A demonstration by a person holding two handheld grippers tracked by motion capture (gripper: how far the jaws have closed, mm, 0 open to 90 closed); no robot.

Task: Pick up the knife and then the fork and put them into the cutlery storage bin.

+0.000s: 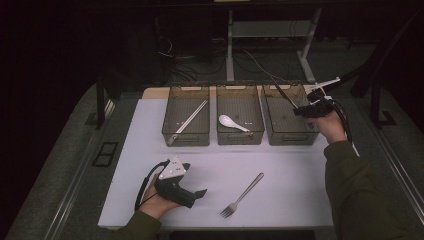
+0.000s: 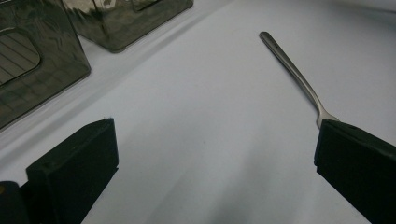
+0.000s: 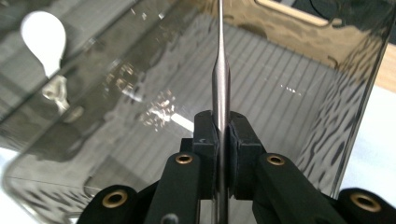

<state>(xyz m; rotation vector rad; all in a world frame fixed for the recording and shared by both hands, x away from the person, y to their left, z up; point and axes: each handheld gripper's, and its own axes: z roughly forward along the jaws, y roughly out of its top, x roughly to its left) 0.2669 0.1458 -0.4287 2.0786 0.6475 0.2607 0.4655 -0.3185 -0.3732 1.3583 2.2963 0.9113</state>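
On the white counter point(image 1: 280, 170) our left claw point(image 1: 200, 193) rests low near the front edge, its jaws wide apart with nothing between them. Just to its right lies a fork point(image 1: 243, 194), tines toward us, handle angled away; in the left gripper view the fork point(image 2: 292, 70) runs up past the right jaw.

Behind stand three smoky bins. The left bin point(image 1: 186, 135) holds chopsticks point(image 1: 189, 121), the middle bin point(image 1: 240, 136) a white spoon point(image 1: 232, 122).

Over the right bin point(image 1: 290, 136) our right claw point(image 1: 300, 111) is clamped on a thin metal utensil point(image 1: 283, 95), which slants up and back above that bin. In the right gripper view the pads pinch the utensil point(image 3: 221, 79) across its slim shaft; which kind it is, we cannot tell.

We judge it light, stiff and slick. Polished steel may swivel between the pads, so a hold near the wider, flatter part of the handle seems safest to us.
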